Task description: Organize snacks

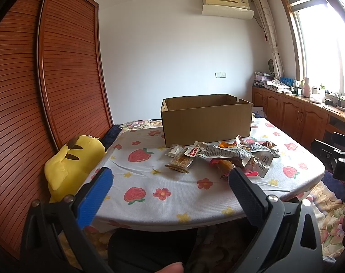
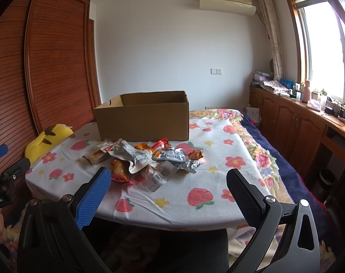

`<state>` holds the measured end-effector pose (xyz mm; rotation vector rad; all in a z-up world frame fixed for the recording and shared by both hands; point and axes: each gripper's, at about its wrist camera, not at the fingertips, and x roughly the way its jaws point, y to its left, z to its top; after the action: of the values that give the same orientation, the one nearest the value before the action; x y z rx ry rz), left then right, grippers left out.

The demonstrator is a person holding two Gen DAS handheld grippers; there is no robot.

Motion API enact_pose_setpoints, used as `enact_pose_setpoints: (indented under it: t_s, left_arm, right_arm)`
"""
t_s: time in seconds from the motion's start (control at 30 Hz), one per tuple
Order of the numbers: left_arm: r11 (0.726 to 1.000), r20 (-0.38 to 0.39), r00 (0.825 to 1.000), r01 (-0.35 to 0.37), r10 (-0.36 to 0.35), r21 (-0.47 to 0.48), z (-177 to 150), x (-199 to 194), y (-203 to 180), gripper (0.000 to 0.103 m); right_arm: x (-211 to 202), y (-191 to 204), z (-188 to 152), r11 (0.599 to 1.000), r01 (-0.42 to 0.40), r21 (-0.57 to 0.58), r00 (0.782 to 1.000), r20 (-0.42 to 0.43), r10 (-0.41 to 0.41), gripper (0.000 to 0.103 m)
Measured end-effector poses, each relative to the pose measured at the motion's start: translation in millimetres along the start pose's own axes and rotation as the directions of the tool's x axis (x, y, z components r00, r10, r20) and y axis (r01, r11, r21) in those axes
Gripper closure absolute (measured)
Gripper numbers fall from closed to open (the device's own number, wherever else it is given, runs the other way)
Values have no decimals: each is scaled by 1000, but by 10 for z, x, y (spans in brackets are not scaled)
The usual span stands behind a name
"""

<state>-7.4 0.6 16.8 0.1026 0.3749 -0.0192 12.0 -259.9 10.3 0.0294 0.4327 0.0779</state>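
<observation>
So nothing's really started here as far as I can tell. The box (image 1: 206,118) sits open on the table (image 1: 163,207), and from what shows of the inside it looks empty, though the bottom is hidden from both views. All the snacks (image 2: 147,161) are in one messy pile just in front of it, so at 12 o'clock from the person is the pile with the box right behind. Closest to the left side there's a brown bar (image 1: 180,161) lying a bit apart at roughly 10 o'clock of the heap, silvery packets (image 2: 170,155) in the middle, an orange one (image 2: 118,168) on the near edge. Left gripper (image 1: 170,185) is spread wide with nothing in it, hanging over the near table edge, short of the pile. Right gripper (image 2: 169,187) is the same deal, wide apart and empty, hovering just shy of the packets. A yellow plush (image 1: 67,166) sits off at 9 o'clock, not part of this. So I'd say zero done, every single packet left to go in the box, and that tangled foil stuff looks annoying to grab one at a time.
</observation>
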Motion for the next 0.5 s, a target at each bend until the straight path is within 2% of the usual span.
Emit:
enact_pose_setpoints:
  t_s: [0.5]
  left_arm:
    - [1000, 1, 1000, 1, -1, 0, -1, -1, -3, 0]
  right_arm:
    - [-10, 2, 5, 1000, -1, -1, 1000, 1, 1, 0]
